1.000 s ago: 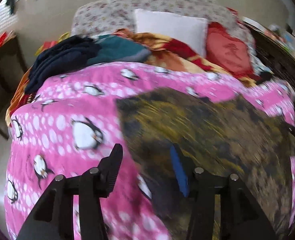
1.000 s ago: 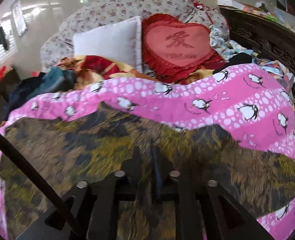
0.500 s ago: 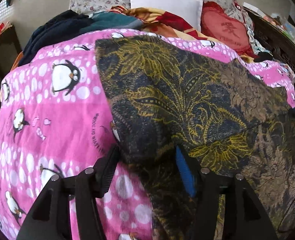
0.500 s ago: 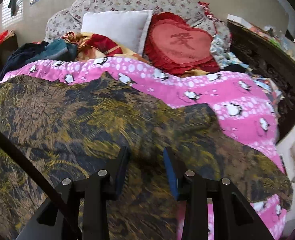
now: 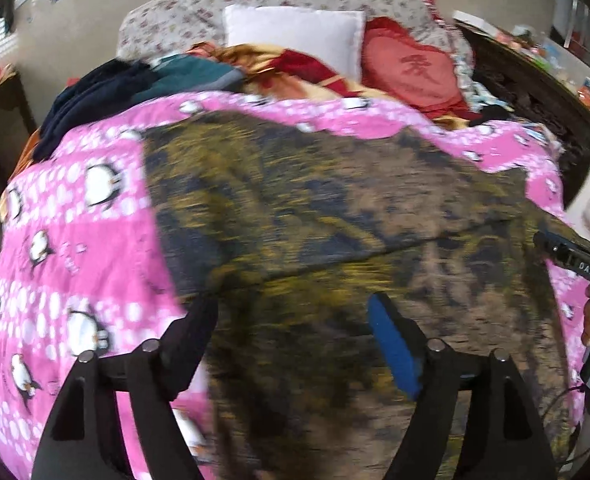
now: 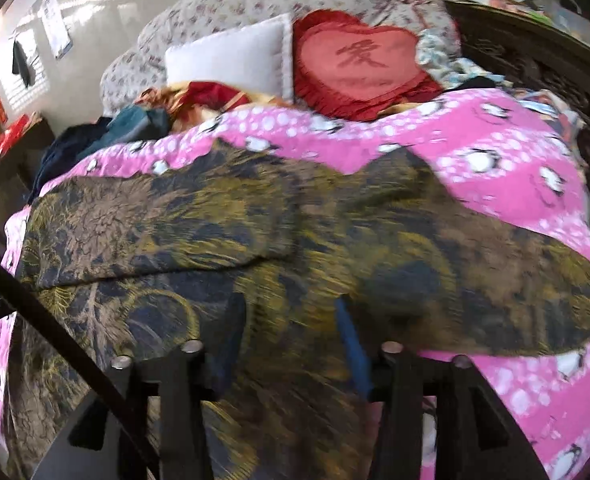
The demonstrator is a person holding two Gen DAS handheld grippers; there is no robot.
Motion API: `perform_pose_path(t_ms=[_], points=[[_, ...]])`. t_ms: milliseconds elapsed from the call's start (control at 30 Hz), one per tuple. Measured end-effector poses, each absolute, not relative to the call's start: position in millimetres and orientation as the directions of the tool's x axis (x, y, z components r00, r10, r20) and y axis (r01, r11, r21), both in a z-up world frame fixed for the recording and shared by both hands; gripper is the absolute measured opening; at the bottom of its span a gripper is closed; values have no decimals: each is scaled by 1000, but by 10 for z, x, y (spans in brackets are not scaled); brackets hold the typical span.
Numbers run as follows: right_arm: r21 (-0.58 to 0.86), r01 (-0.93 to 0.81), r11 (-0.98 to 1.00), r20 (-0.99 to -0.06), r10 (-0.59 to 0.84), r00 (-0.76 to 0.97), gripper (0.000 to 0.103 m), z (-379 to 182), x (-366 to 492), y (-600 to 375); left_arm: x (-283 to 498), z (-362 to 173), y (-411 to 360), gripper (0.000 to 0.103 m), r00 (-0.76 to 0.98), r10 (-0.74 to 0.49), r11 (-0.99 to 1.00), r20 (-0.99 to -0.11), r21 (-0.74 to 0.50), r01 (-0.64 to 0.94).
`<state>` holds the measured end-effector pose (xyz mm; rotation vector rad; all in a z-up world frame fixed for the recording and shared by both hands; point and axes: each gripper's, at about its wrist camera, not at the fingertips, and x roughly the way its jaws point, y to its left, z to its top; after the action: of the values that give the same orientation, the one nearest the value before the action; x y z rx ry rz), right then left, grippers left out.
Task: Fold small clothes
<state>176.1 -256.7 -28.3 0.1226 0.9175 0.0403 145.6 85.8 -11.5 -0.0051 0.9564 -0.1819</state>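
Observation:
A dark garment with gold and brown floral print (image 5: 335, 220) lies spread on the pink penguin blanket (image 5: 75, 240), one layer folded over another along a crease. It also shows in the right wrist view (image 6: 255, 232). My left gripper (image 5: 295, 336) is open above the garment's near left part, nothing between its fingers. My right gripper (image 6: 291, 332) is open above the garment's near edge. The right gripper's body shows at the right edge of the left wrist view (image 5: 575, 260). Both views are blurred.
A white pillow (image 5: 295, 36), a red heart cushion (image 5: 411, 72) and a floral headboard (image 6: 235, 4) lie at the bed's far end. Dark and teal clothes (image 5: 115, 88) are piled far left. A dark carved wooden bed frame (image 6: 535, 68) runs along the right.
Both grippers have opened wider and pulled back and up from the garment. One second ago the right gripper was shut on the cloth; now the garment lies flat.

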Motion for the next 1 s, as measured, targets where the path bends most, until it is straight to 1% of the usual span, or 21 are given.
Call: perform_pose_path(t_ms=[67, 167, 367, 433, 467, 500, 600, 767, 800, 833, 867, 900, 933, 1000], points=[[116, 61, 991, -791, 55, 610, 59, -264, 1635, -2829, 1441, -115, 678, 81, 551, -190, 977, -813, -103, 185], [134, 165, 977, -792, 5, 611, 67, -277, 1414, -3330, 1445, -159, 370, 81, 518, -243, 963, -820, -140, 231], [188, 413, 891, -807, -99, 582, 68, -445, 957, -4519, 1490, -311, -190, 81, 461, -297, 940, -836, -172, 294], [219, 478, 851, -800, -123, 587, 75, -469, 837, -4844, 1507, -356, -327, 81, 448, -303, 935, -841, -172, 309], [247, 523, 816, -792, -141, 594, 81, -498, 755, -5044, 1512, -369, -360, 81, 443, -304, 934, -843, -172, 313], [277, 555, 784, -786, -148, 601, 85, -526, 702, -5193, 1522, -389, -406, 81, 435, -303, 933, -848, -172, 316], [405, 610, 681, -756, -126, 642, 86, -650, 565, -5672, 1554, -426, -456, 81, 418, -299, 934, -858, -173, 314], [518, 608, 602, -682, -138, 718, 86, -676, 579, -5998, 1579, -440, -382, 81, 424, -266, 946, -865, -151, 287], [526, 610, 592, -675, -146, 723, 81, -662, 589, -6012, 1583, -441, -355, 81, 425, -263, 948, -866, -151, 280], [532, 614, 583, -668, -157, 727, 74, -653, 619, -6033, 1586, -442, -324, 81, 425, -259, 951, -867, -151, 272], [532, 615, 583, -667, -159, 728, 49, -651, 655, -6057, 1587, -444, -288, 81, 425, -257, 952, -868, -151, 266], [521, 618, 589, -674, -160, 721, 26, -641, 693, -6062, 1584, -444, -267, 81, 425, -253, 953, -869, -150, 262], [506, 620, 600, -681, -164, 714, 24, -612, 740, -6048, 1580, -441, -243, 81, 425, -250, 954, -870, -148, 259], [495, 599, 629, -663, -172, 729, 19, -506, 743, -5966, 1565, -421, -186, 81, 431, -248, 956, -868, -145, 257]])
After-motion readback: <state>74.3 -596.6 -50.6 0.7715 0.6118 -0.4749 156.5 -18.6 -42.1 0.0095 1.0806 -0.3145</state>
